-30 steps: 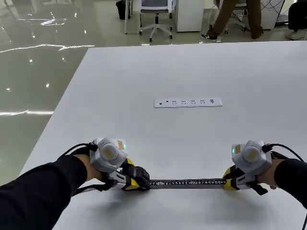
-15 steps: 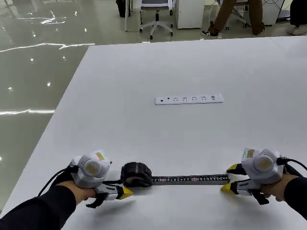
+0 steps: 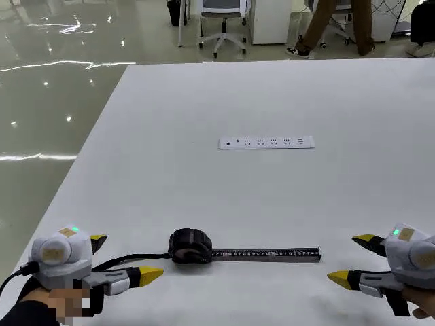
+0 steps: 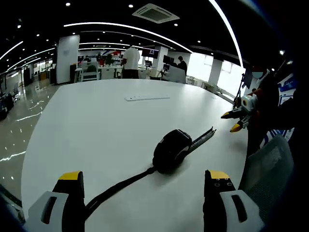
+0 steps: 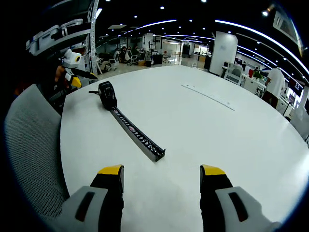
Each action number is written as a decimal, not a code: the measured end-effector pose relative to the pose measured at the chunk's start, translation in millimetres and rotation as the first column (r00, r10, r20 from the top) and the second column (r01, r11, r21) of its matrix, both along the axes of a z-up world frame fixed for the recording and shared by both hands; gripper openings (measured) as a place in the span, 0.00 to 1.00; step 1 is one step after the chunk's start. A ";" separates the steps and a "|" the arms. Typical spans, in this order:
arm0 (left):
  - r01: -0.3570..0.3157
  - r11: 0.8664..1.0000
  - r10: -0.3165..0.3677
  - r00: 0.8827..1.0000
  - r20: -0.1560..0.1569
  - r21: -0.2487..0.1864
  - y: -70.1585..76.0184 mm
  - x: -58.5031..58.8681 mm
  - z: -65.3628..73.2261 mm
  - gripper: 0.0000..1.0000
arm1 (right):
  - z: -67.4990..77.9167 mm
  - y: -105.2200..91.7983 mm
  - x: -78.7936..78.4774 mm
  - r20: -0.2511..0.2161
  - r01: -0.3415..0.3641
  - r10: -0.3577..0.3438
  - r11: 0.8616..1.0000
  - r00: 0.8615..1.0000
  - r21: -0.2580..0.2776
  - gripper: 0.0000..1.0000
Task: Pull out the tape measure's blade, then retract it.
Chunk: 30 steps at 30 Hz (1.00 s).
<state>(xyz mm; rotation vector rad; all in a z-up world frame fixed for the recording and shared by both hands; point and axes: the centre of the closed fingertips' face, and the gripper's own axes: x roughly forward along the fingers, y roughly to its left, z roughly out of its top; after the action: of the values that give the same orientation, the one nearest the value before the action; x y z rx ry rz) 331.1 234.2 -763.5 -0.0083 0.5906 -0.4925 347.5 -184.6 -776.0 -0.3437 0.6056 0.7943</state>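
Note:
The black tape measure case (image 3: 190,246) lies on the white table (image 3: 272,197) near its front edge. Its blade (image 3: 266,255) stays pulled out to the right, flat on the table, and a black strap (image 3: 132,259) trails left from the case. My left gripper (image 3: 126,257) stands open left of the case, apart from it. In the left gripper view the case (image 4: 172,149) and blade (image 4: 203,137) lie ahead of the open left gripper (image 4: 145,176). My right gripper (image 3: 351,258) is open, a short way right of the blade's end. The right gripper view has the blade (image 5: 137,136) running to the case (image 5: 106,92), beyond the empty right gripper (image 5: 161,170).
A white power strip (image 3: 266,142) lies at mid-table. The table's left edge (image 3: 81,156) drops to a glossy floor. An office chair (image 3: 221,24) and a person's legs (image 3: 333,27) are beyond the far edge. A grey mesh chair back (image 5: 34,154) sits close behind me.
Both grippers have let go of the tape measure, opened and drawn outward and back. The blade stays extended on the table and the case rests on its own.

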 end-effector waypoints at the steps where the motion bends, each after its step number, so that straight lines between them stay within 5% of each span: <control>1: -0.010 1.000 0.010 1.000 0.017 -0.001 1.7 -2.1 2.5 1.00 | 1.4 -3.0 -3.5 0.003 0.001 -0.001 1.000 1.000 0.000 0.62; 3: -0.029 1.000 0.029 0.999 0.040 -0.004 5.5 -7.0 2.1 1.00 | 2.7 -12.6 -12.9 0.005 0.007 -0.007 1.000 1.000 -0.008 0.67; 6: -0.019 1.000 0.019 0.999 0.033 0.008 6.8 -23.6 4.0 1.00 | 7.2 -26.8 -24.1 0.015 0.023 -0.022 0.999 1.000 -0.025 0.70; 9: 0.025 0.997 -0.027 0.999 0.024 0.074 10.3 -40.8 2.8 1.00 | 16.1 -40.3 -33.7 0.029 0.059 -0.058 0.998 0.998 -0.020 0.75; 12: 0.034 0.998 -0.036 0.999 0.038 0.055 10.2 -49.8 14.4 1.00 | 18.9 -49.0 -43.9 0.033 0.067 -0.067 0.998 0.997 -0.020 0.80; 21: 0.026 0.998 -0.030 0.997 0.067 0.055 20.0 -51.1 33.4 1.00 | 19.3 -66.5 -74.0 0.029 0.067 -0.066 0.997 0.997 -0.038 0.91; 23: 0.030 0.997 -0.035 0.997 0.072 0.067 17.0 -50.0 34.9 1.00 | 20.0 -69.5 -78.2 0.030 0.077 -0.076 0.996 0.997 -0.036 0.94; 25: 0.029 0.998 -0.031 0.999 0.029 0.061 13.3 -52.5 29.7 1.00 | 20.6 -73.6 -80.9 0.020 0.093 -0.092 0.995 0.996 -0.032 0.96; 30: 0.048 0.997 -0.052 0.997 0.061 0.059 1.0 -51.3 30.5 1.00 | 28.2 -74.3 -89.2 0.026 0.103 -0.103 0.995 0.994 -0.006 1.00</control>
<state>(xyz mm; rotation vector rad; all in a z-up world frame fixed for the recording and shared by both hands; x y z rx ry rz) 279.8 235.2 -733.0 0.0761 0.5444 -0.5227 258.4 -258.9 -747.8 -0.3268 0.5977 0.6879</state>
